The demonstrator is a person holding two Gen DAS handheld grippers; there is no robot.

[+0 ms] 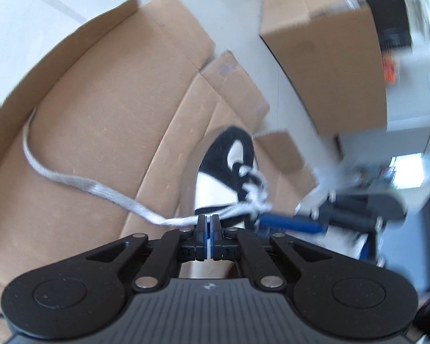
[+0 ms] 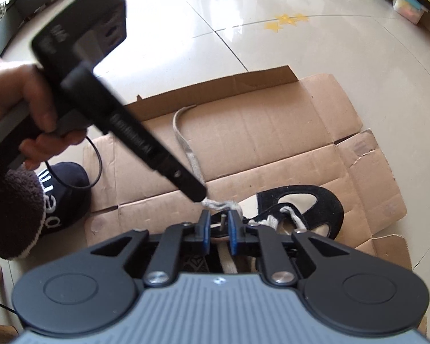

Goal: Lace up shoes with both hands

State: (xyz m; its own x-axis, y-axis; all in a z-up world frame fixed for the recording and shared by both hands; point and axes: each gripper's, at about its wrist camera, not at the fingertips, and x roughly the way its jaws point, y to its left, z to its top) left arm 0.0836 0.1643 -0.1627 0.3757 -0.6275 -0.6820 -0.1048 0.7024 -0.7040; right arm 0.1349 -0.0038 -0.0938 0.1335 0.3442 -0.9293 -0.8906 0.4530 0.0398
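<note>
Fingers of left gripper [image 1: 207, 223] are clenched on the white shoelace [image 1: 100, 187], pads pressed together w/ lace pinched between. Right gripper [image 2: 218, 225] sits just above the shoe, fingers slightly apart, nothing pressed between them; a small lace tip shows in the gap. Black-and-white shoe [image 2: 309, 209] lies on flattened cardboard [image 2: 272, 132], near its front edge, toe pointing away from left gripper. Lace's free length trails across the cardboard toward its far-left edge. A hand [image 2: 20, 97] holds the left gripper's handle. Step in hand looks like threading lace thru the upper eyelets. Next move prob. needs right gripper to close on the lace tip while left keeps tension.
</note>
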